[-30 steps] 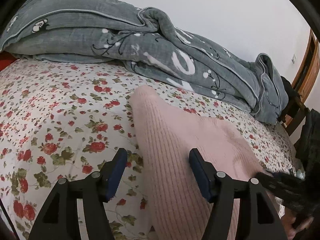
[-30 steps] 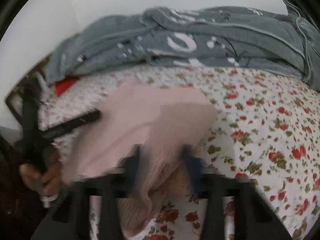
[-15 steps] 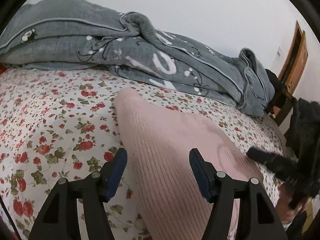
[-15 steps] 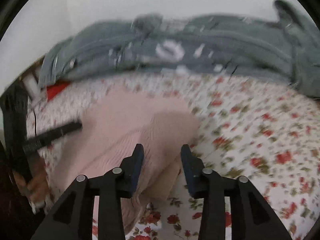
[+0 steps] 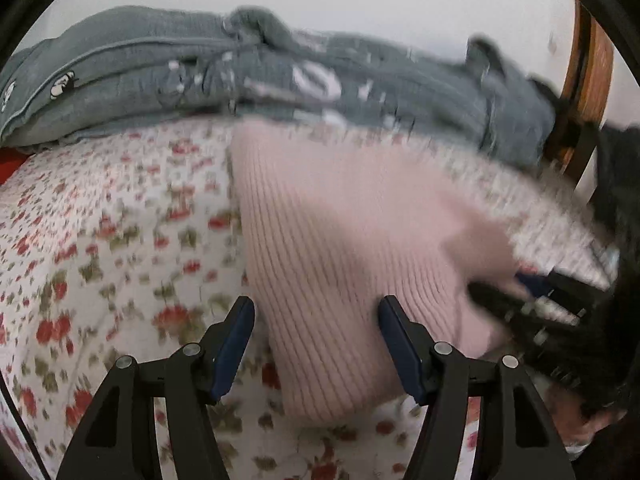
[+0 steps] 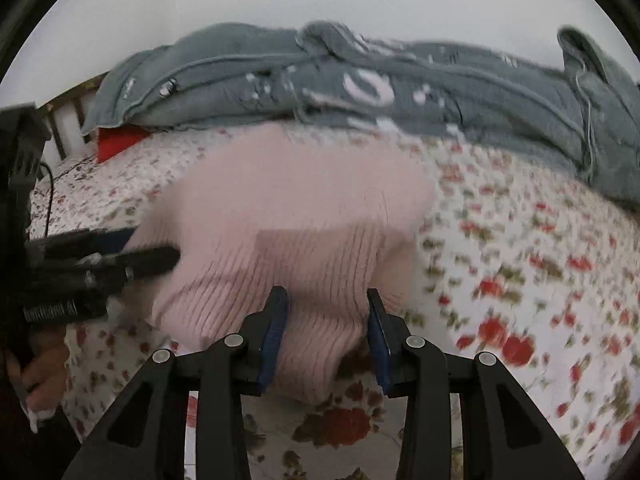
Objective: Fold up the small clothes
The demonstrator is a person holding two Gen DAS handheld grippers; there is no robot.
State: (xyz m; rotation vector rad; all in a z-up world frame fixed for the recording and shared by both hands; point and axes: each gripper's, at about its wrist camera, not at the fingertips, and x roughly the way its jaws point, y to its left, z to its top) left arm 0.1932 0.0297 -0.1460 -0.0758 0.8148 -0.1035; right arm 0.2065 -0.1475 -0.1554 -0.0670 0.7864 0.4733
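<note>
A pink ribbed knit garment (image 5: 340, 248) lies on the floral bedsheet (image 5: 100, 240), folded into a thick pad; it also shows in the right wrist view (image 6: 288, 216). My left gripper (image 5: 316, 312) is open, its jaws wide apart over the garment's near corner. My right gripper (image 6: 326, 304) is open, its jaws either side of the garment's near folded edge, not pinching it. Each gripper shows in the other's view at the garment's side: the right one (image 5: 532, 296) and the left one (image 6: 120, 256). Both views are motion-blurred.
A grey patterned quilt (image 5: 280, 80) is heaped along the back of the bed against a white wall; it also shows in the right wrist view (image 6: 360, 88). A wooden bed frame (image 5: 584, 92) stands at the right. Something red (image 6: 116, 140) lies by the headboard.
The right gripper let go of the garment's edge and its jaws opened wider. Both grippers moved in closer and lower to the folded garment.
</note>
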